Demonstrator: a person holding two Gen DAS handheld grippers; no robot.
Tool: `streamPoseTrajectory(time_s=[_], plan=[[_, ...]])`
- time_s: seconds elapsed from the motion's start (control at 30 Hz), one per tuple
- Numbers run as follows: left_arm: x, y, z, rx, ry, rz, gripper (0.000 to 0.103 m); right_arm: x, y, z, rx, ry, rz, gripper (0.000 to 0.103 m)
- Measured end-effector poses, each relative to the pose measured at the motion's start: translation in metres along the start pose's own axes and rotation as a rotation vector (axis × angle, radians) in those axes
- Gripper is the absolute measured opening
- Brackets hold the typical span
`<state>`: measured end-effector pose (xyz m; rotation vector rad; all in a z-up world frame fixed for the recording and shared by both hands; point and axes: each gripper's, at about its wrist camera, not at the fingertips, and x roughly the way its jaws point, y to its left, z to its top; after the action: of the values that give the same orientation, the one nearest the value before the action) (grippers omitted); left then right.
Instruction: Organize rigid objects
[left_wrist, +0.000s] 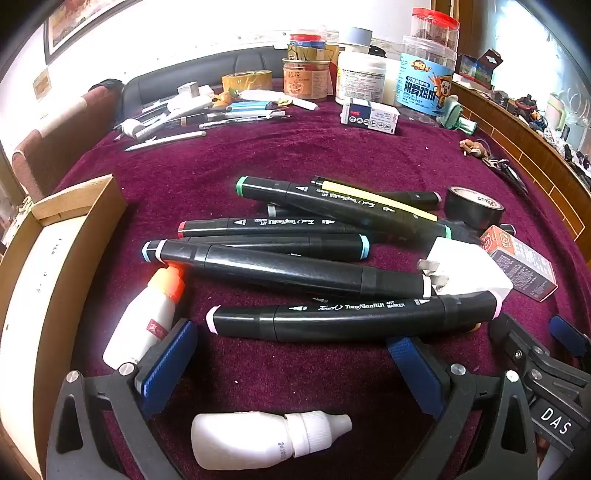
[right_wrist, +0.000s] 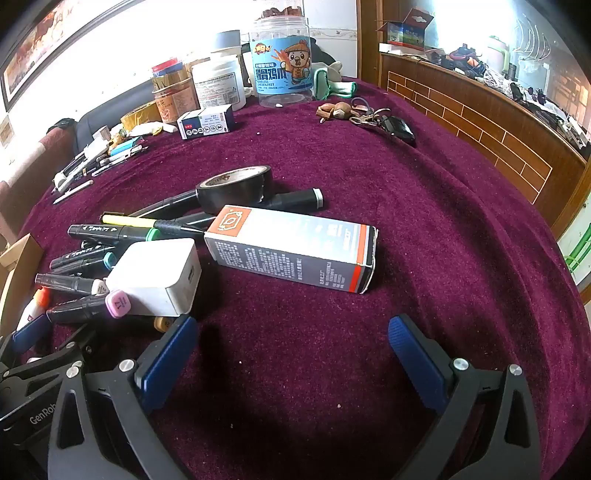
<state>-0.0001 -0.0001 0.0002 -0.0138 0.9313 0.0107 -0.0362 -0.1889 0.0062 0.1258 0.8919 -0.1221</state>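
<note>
Art markers (left_wrist: 295, 325) are heaped on the maroon desk (right_wrist: 424, 221) beside a cardboard box (left_wrist: 55, 236). Both the left tongs (left_wrist: 291, 363) and right tongs (right_wrist: 291, 352) are held wide apart, empty. The nearest marker (pink-capped) is best taken mid-barrel, crosswise.

Open cardboard box (left_wrist: 55, 236): left side ran off the frame edge, inside washed out by glare.
Small white dropper bottle (left_wrist: 266, 439): printed code too small to read.
Black marker under the black tape roll (right_wrist: 236, 186): middle hidden, only its ends showed.
White plug adapter (left_wrist: 469, 271): covered the markers' far ends.
Far pile of pens (left_wrist: 192, 114): too small to tell apart.
</note>
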Motion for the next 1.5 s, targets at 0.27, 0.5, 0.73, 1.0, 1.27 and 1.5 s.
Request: streamPoseTrajectory(time_s=[0.27,0.5,0.73,1.0,1.27,1.5], plan=[[0.0003,0.0006,0.0002,0.001,-0.001,0.004,0.103,-0.0004,-0.0001,0.0000,0.002,-0.004,0.003,0.103],[0.0001,0.0002,0.0000,0.002,-0.001,0.005,0.103,-0.0005,-0.0001,0.0002,0.002,-0.004,0.003,0.103],[-0.0001,0.0014,-0.0005,0.007,0.004,-0.003,0.102,-0.0006,0.0004,0.0005,0.003,-0.004,0.004,0.103],[-0.0023,0.0016,-0.0028,0.003,0.000,-0.003,0.102,-0.0013,0.0001,0.0005,0.003,-0.004,0.005,0.103],[-0.0024,0.0017,-0.0027,0.003,0.000,-0.004,0.102,-0.0012,0.0000,0.0005,0.003,-0.004,0.005,0.103],[-0.0025,0.0017,-0.0029,0.003,0.000,-0.004,0.102,-0.0012,0.0001,0.0006,0.003,-0.004,0.005,0.103]])
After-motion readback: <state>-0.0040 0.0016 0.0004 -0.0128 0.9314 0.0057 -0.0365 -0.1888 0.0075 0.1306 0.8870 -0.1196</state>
